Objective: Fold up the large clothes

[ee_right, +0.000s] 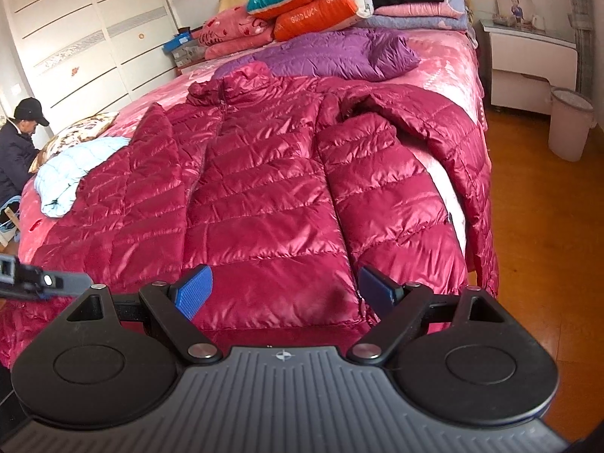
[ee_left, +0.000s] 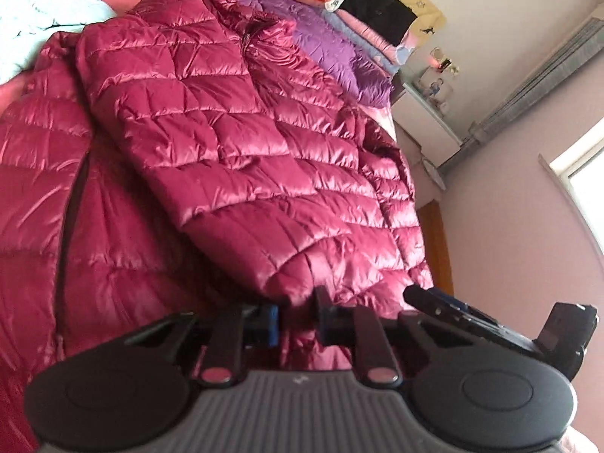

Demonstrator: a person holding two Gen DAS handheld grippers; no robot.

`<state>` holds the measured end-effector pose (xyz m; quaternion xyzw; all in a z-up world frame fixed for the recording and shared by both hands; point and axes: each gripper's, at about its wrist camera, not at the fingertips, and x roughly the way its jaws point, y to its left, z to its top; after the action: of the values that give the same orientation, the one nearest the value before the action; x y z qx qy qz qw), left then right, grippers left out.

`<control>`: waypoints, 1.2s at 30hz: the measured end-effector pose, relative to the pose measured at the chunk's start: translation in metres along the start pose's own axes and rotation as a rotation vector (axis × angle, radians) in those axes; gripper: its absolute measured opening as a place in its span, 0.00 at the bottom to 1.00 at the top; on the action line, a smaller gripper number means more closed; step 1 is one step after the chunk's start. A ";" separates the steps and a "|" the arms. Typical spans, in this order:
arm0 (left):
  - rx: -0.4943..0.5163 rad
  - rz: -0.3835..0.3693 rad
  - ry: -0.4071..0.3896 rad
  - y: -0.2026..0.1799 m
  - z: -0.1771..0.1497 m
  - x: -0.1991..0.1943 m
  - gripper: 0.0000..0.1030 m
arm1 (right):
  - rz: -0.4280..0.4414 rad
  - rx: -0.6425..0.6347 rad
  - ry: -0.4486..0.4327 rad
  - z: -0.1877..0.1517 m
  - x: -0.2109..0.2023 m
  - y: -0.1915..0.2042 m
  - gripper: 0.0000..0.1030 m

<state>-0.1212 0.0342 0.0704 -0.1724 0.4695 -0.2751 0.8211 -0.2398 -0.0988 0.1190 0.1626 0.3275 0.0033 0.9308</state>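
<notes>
A shiny magenta quilted down jacket (ee_left: 226, 132) lies spread front-up on the pink bed, collar at the far end, hem toward me. In the right wrist view the jacket (ee_right: 264, 188) has its right sleeve folded in over the body. My left gripper (ee_left: 298, 321) is at the near hem, its blue pads drawn close with a fold of the jacket fabric pinched between them. My right gripper (ee_right: 285, 290) stands open over the hem further right, blue pads wide apart with the hem's edge lying between them. The right gripper (ee_left: 490, 321) also shows beside the left one.
A purple jacket (ee_right: 339, 53) lies beyond the collar and a light blue one (ee_right: 71, 173) to the left. Pillows and folded bedding (ee_right: 321, 7) pile at the headboard. A white nightstand (ee_right: 528, 60) and bin (ee_right: 570, 124) stand right of the bed. A person (ee_right: 19, 143) sits at far left.
</notes>
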 end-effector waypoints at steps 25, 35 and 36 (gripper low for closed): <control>-0.057 -0.110 -0.260 0.020 0.070 -0.014 0.03 | -0.043 -0.004 0.037 0.000 0.028 0.004 1.00; -0.134 0.148 -0.776 0.110 0.220 -0.168 0.03 | -0.060 -0.011 0.028 0.004 0.040 0.007 1.00; -0.157 0.203 -0.821 0.123 0.226 -0.181 0.03 | -0.062 -0.011 0.029 0.004 0.042 0.007 1.00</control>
<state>0.0364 0.2481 0.2396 -0.2822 0.1379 -0.0649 0.9472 -0.2038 -0.0886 0.0987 0.1469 0.3457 -0.0215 0.9265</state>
